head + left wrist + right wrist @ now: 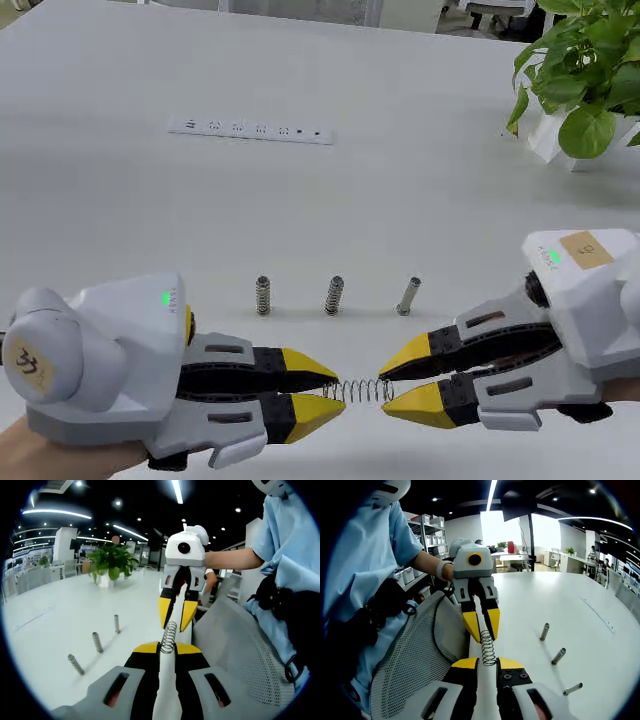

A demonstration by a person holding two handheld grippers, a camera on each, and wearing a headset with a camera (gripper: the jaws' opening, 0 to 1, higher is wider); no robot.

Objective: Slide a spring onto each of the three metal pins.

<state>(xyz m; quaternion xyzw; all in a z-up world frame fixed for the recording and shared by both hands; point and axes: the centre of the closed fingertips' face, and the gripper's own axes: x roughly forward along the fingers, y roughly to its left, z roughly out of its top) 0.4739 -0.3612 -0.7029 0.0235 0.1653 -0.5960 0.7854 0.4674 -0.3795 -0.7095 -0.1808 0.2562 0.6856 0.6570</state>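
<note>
Left tongs and right tongs each pinch one end of the spring, by the desk's near edge.

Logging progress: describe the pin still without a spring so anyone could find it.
On the white table, three pins stand in a row before the power strip. It is the rightmost pin, on the plant's side: bare metal, while its two neighbours wear springs.
</note>
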